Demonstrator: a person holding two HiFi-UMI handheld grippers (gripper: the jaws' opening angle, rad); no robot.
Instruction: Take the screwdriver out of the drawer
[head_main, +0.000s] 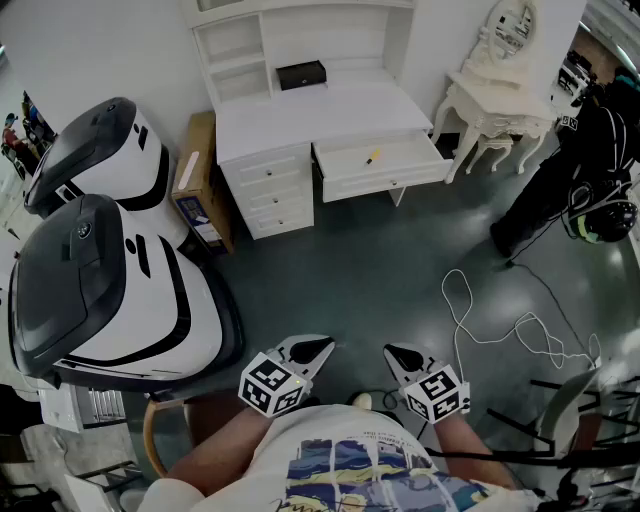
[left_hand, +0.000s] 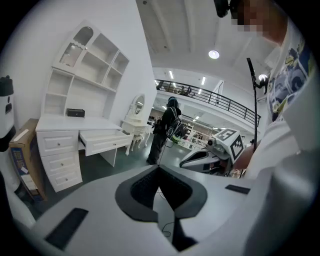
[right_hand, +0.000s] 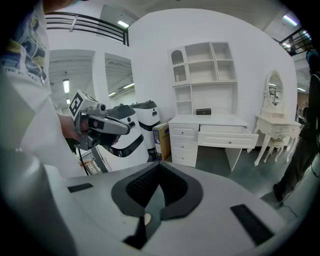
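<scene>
A white desk (head_main: 320, 115) stands at the far wall with its right drawer (head_main: 385, 165) pulled out. In the drawer lies a small yellow-handled screwdriver (head_main: 372, 156). Both grippers are held close to the person's chest, far from the desk. My left gripper (head_main: 318, 350) is shut and holds nothing. My right gripper (head_main: 395, 352) is likewise shut and empty. The open drawer (left_hand: 102, 141) also shows in the left gripper view, and the drawer (right_hand: 227, 136) in the right gripper view; the screwdriver is hidden in both.
Two large white-and-black machines (head_main: 100, 290) stand at the left. A cardboard box (head_main: 195, 180) leans beside the desk. A white dressing table (head_main: 495, 105) stands at the right, with a person in black (head_main: 585, 180) near it. A white cable (head_main: 500, 320) lies on the floor.
</scene>
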